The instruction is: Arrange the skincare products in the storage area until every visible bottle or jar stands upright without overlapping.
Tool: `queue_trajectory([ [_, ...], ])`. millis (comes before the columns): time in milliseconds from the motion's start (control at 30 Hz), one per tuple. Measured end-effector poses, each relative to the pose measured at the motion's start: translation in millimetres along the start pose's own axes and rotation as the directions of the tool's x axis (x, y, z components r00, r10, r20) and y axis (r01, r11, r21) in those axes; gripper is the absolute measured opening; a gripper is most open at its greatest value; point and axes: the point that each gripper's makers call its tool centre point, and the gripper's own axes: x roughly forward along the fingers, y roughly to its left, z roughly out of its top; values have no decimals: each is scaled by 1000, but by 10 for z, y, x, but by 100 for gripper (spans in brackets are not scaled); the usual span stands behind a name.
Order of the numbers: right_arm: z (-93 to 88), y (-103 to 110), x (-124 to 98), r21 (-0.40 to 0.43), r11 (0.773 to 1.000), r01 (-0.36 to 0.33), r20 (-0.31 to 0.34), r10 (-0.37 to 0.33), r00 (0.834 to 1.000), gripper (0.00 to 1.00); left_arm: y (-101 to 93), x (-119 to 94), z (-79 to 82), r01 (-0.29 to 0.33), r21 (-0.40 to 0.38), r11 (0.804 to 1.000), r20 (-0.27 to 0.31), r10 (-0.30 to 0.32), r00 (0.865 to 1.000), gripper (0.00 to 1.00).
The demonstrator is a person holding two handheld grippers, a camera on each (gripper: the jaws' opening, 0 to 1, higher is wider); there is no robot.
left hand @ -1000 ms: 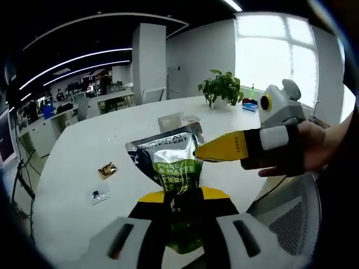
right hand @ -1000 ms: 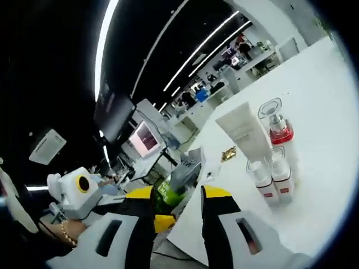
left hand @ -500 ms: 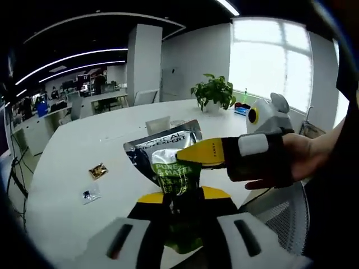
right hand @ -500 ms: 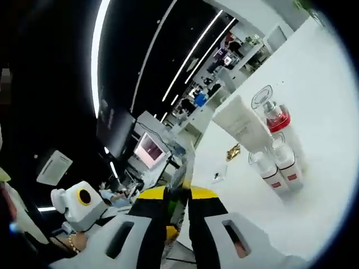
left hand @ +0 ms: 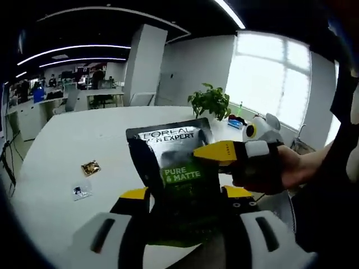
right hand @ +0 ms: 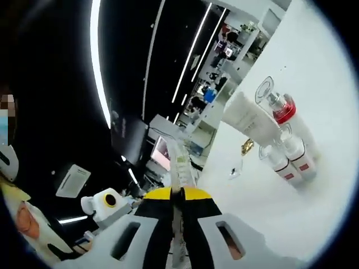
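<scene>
Two hand-held grippers on one sachet [left hand: 179, 168]: my right hand-held gripper [right hand: 178, 202] pinches its edge at 3 o'clock, left hand-held gripper [left hand: 188, 196] spread loose around its base; standing bottles [right hand: 286, 140] at 2 o'clock on the tabletop [right hand: 314, 73].

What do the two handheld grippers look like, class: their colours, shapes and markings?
In the left gripper view, the left gripper has black jaws with yellow tips on a pale grey body with dark slots. The right gripper has a yellow tapered jaw with small dark lettering, black behind, with a white band. In the right gripper view, the right gripper shows the same yellow, black and grey.
</scene>
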Motion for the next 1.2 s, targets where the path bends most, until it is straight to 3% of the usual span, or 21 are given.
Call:
queue_trajectory([
  [133,59,83,-46,14,998,-62,5,62,998,4,83,-66,80,30,-75,997,37,-27,999,61],
  [233,147,171,-88,47,991,-124,29,123,992,3,21,-103,60,132,-156,979,35,-128,991,65],
  [300,216,262,-111,75,981,-177,58,173,983,3,-63,-119,81,228,-251,941,73,-216,974,65],
  [333,241,303,-119,92,976,-200,68,194,979,3,-134,-132,100,291,-316,903,101,-272,957,65],
  [400,304,435,-140,123,954,-272,99,261,960,3,-186,-128,131,350,-366,862,153,-315,937,64],
  [433,314,463,-143,130,949,-286,104,274,956,3,-213,-127,121,366,-370,854,155,-332,931,62],
  [467,342,532,-155,150,935,-322,119,306,944,3,-276,-135,122,400,-382,833,163,-365,916,59],
  [533,348,632,-176,172,910,-377,121,360,925,3,-365,-160,155,448,-396,802,182,-409,894,49],
  [600,338,615,-160,149,918,-367,103,354,929,4,-473,-203,246,508,-402,762,227,-454,861,37],
  [633,308,633,-158,145,916,-373,80,365,928,4,-495,-212,294,523,-398,754,248,-460,852,29],
  [700,257,525,-108,95,948,-304,37,302,953,5,-494,-212,316,518,-384,765,249,-454,855,19],
  [767,279,516,-105,84,949,-303,45,300,953,5,-493,-192,311,505,-381,775,239,-445,863,13],
  [800,270,438,-88,56,963,-264,34,263,964,6,-491,-190,313,506,-385,772,239,-445,863,8],
  [833,272,393,-76,0,971,-239,33,239,971,6,-503,-195,339,512,-407,757,253,-445,859,4],
  [867,292,373,-66,-46,974,-221,45,223,974,6,-493,-185,347,505,-412,758,256,-436,863,3],
  [900,298,390,-62,-56,974,-222,53,225,973,8,-477,-170,336,491,-427,759,250,-423,871,3],
  [967,296,399,-61,-39,973,-227,57,229,972,11,-476,-173,360,494,-435,753,265,-417,869,2],
  [1033,279,394,-46,-47,975,-219,58,222,973,18,-429,-169,406,481,-479,734,294,-382,876,2],
  [1133,174,390,-5,-36,979,-202,27,203,979,33,-342,-222,522,508,-539,672,372,-351,859,2],
  [1200,91,410,15,-29,979,-202,18,202,979,35,-278,-240,565,511,-570,643,403,-324,856,2],
])
